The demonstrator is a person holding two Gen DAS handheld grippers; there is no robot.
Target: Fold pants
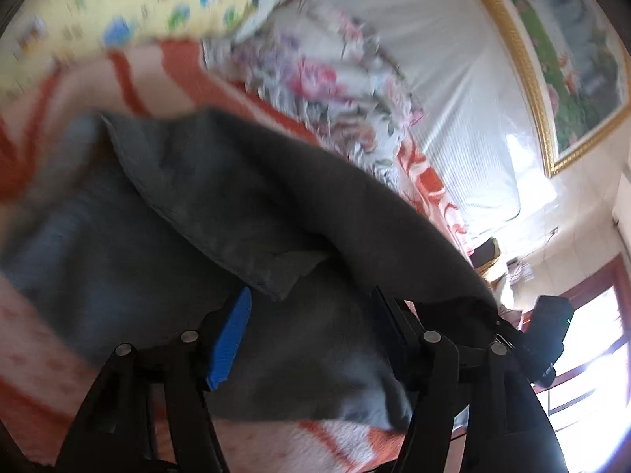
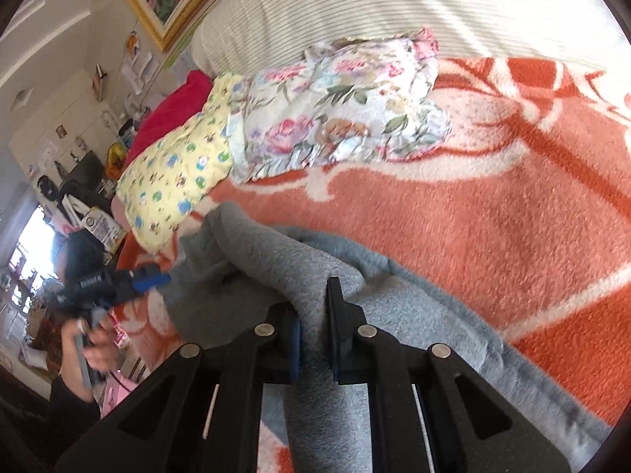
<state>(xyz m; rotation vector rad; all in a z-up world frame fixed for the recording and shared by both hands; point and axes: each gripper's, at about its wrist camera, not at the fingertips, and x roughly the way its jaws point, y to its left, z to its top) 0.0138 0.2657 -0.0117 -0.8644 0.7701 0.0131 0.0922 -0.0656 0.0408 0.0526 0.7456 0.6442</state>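
Observation:
Grey pants (image 1: pixel 221 213) lie on an orange and white blanket (image 1: pixel 165 67), with one part lifted and folded over. In the left wrist view my left gripper (image 1: pixel 311 315) is open above the fabric, its blue pad (image 1: pixel 230 339) bare. A raised fold runs to the right, where my right gripper (image 1: pixel 548 339) holds it. In the right wrist view my right gripper (image 2: pixel 315 307) is shut on a bunched fold of the grey pants (image 2: pixel 276 260). The left gripper (image 2: pixel 157 276) shows at the left beside the fabric's edge.
A floral pillow (image 2: pixel 339 114) and a yellow patterned pillow (image 2: pixel 177 173) lie at the head of the blanket (image 2: pixel 493 216). A white headboard (image 2: pixel 355 4) and a gold-framed picture (image 1: pixel 568 67) stand behind. A window (image 1: pixel 591 362) and cluttered furniture (image 2: pixel 79 181) are off the bed.

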